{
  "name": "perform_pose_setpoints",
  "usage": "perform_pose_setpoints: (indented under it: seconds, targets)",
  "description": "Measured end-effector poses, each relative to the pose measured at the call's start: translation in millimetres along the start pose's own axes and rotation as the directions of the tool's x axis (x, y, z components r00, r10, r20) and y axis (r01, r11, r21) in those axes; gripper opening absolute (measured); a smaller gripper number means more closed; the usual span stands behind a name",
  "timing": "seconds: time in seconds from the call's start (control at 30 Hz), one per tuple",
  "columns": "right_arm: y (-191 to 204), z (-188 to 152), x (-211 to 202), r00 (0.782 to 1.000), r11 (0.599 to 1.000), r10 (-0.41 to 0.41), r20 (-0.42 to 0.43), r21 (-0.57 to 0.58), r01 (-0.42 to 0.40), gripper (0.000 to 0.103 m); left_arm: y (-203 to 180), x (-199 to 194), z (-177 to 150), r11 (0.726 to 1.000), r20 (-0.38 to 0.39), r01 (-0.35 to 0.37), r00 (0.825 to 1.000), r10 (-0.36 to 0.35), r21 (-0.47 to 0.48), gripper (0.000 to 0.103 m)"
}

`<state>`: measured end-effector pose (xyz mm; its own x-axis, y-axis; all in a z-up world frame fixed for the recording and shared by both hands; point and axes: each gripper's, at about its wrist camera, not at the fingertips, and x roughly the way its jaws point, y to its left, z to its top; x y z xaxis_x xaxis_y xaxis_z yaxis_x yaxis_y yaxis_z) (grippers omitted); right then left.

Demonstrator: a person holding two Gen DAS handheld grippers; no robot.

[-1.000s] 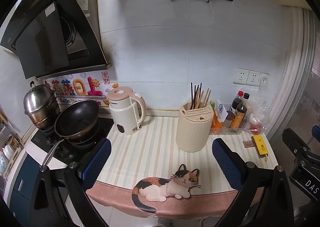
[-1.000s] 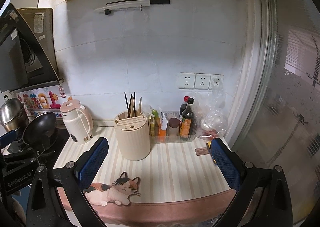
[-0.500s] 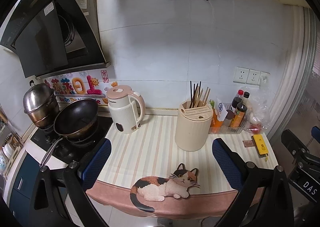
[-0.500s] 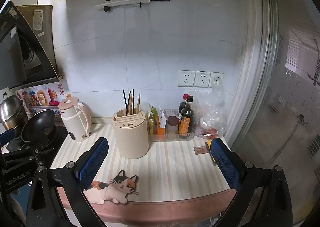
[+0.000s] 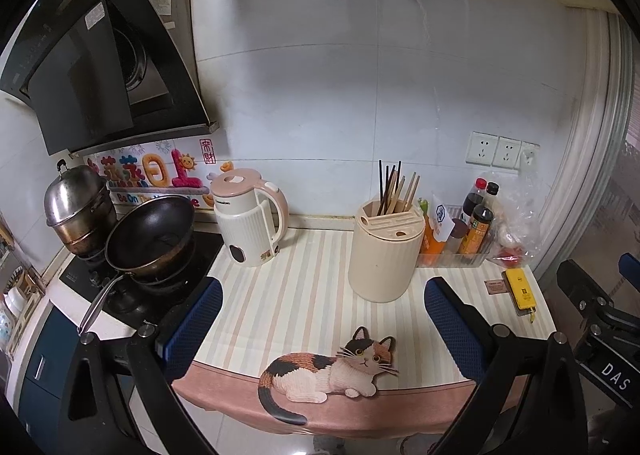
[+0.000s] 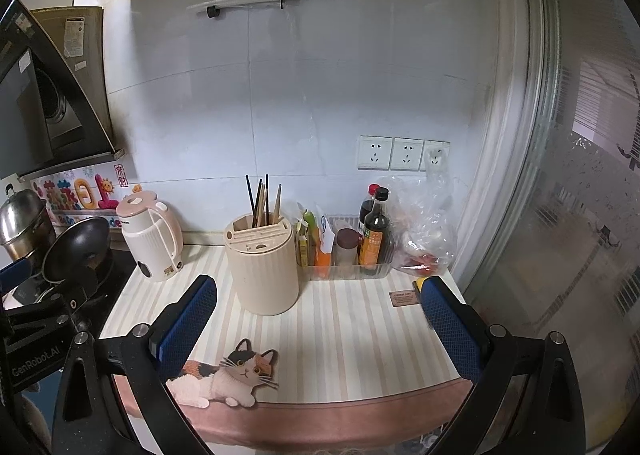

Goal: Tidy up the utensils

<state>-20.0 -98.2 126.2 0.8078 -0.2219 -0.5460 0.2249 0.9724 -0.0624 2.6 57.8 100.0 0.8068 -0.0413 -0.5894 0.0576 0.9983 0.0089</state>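
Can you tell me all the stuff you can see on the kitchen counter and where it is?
utensil holder: one, cream, counter middle
chopsticks: several, black and wooden, upright in the holder
kettle: one, cream with pink lid, left of holder
pan: one, black, on stove
steel pot: one, silver, behind pan
sauce bottles: two, dark, in clear tray right of holder
plastic bag: one, clear, far right
yellow device: one, right edge
left hand-held gripper: open, empty
right hand-held gripper: open, empty
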Motion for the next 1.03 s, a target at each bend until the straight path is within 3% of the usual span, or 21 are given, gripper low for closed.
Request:
perform_pose_setpoints:
  seconds: [1.03]
  targets:
    - [1.1, 1.5, 9.9, 1.0, 1.0, 0.0, -0.016, -0.002, 0.0, 0.103, 2.3, 8.0, -6.3, 1.0, -0.004, 0.002, 1.0, -0.003, -0.02, 0.103]
